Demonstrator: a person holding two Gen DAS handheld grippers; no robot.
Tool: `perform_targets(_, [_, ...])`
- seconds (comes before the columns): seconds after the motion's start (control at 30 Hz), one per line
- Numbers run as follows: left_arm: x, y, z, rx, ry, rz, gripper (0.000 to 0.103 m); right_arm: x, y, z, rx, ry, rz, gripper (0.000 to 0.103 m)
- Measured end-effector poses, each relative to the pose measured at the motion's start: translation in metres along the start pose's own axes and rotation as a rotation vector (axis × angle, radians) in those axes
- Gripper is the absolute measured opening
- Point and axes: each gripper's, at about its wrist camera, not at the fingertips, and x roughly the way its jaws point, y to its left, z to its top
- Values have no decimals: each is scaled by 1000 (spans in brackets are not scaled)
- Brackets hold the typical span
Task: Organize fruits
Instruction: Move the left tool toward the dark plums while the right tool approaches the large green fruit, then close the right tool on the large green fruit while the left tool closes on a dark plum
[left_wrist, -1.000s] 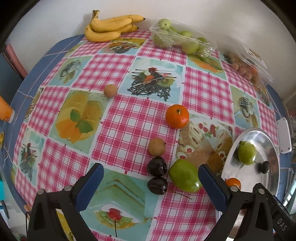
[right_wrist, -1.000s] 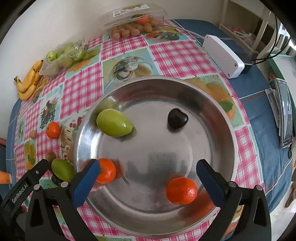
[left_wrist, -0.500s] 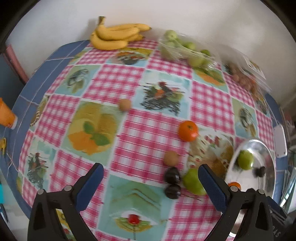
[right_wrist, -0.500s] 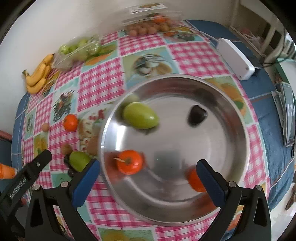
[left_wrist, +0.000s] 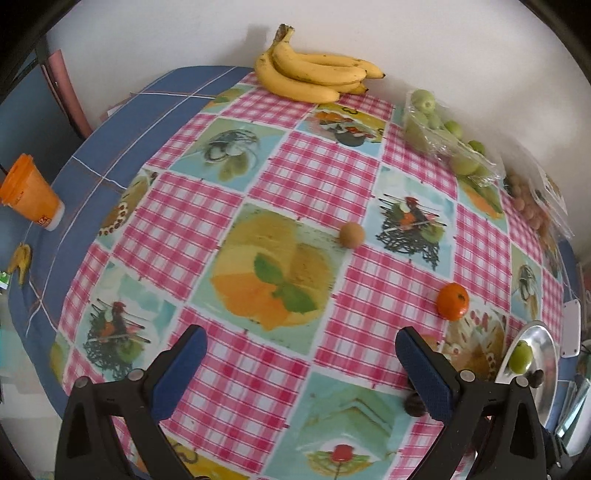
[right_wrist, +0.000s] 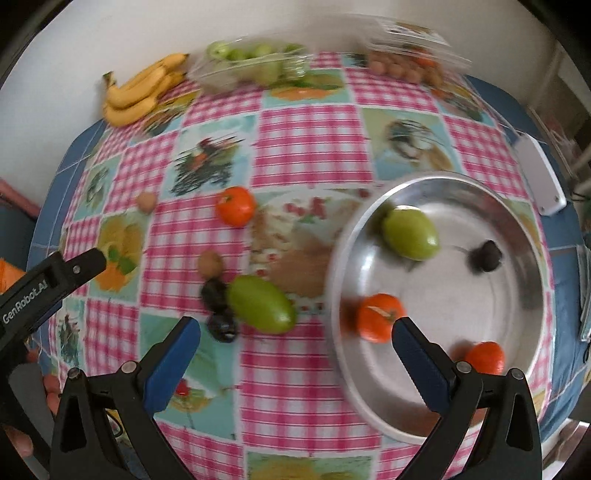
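Observation:
In the right wrist view a silver bowl (right_wrist: 338, 273) at the right holds a green mango (right_wrist: 410, 232), a dark plum (right_wrist: 485, 254) and two oranges (right_wrist: 380, 317) (right_wrist: 484, 358). Left of it on the checked cloth lie another green mango (right_wrist: 260, 302), two dark plums (right_wrist: 216, 290), a brown fruit (right_wrist: 209, 263), an orange (right_wrist: 235, 205) and a small brown fruit (right_wrist: 147, 201). My right gripper (right_wrist: 297, 332) hangs open and empty over the cloth just in front of the loose mango. My left gripper (left_wrist: 299, 354) is open and empty over the cloth's middle, with the small brown fruit (left_wrist: 352, 235) and orange (left_wrist: 452, 301) ahead.
Bananas (left_wrist: 317, 77), a bag of green fruit (left_wrist: 447, 136) and a clear box of small brown fruit (right_wrist: 406, 55) line the wall. An orange cup (left_wrist: 29, 194) and a banana peel (left_wrist: 20, 260) sit at the table's left edge. A white power strip (right_wrist: 539, 177) lies beyond the bowl.
The right gripper has swung left off the bowl, which now sits at the right; the oranges rolled inside it. The left gripper has drawn back and left, away from the fruit cluster.

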Motion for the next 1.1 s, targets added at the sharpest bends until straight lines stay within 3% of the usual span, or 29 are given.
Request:
perform_targets(0.43, [11,-2,-5,19,49,-48,103,21,10,2,-16,12,34,103])
perform_targets(0.8, [10,-6,-2,10,32,-92,103,19,21,5,-64,-25,41,103])
perform_targets(0.87, [11,-6,-2,5,34,-100,103,18,22,6,-71,-42,22,99])
perform_targets(1.0, [13,-10,-2,12,35,-113,103,19,20,7,-60,-44,45,75])
perform_targets(1.1, [15,-14,-3,25,38,-136,103,26,17,7,-56,-26,45,67])
